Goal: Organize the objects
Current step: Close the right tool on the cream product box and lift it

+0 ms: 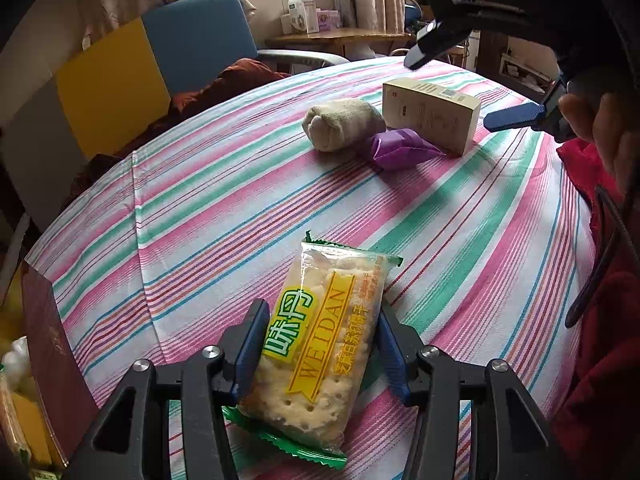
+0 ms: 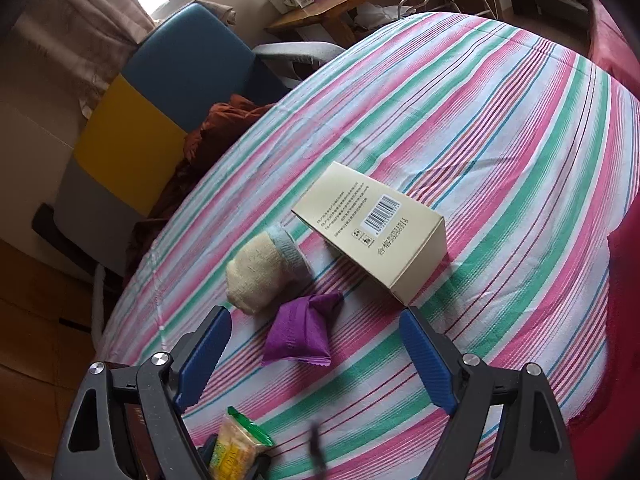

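Right now left hand-held gripper (image 1: 320,356) clamps cracker packet (image 1: 320,344), lower centre; right hand-held gripper (image 2: 316,344) gapes wide, purple sachet (image 2: 300,330) between its fingers, long axis toward beige box (image 2: 376,232).

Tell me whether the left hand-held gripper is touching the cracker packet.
Touching. The left wrist view shows the left hand-held gripper with both blue fingers pressed against the sides of the cracker packet.

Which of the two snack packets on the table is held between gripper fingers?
The cracker packet, clamped by the left gripper; the purple packet lies free.
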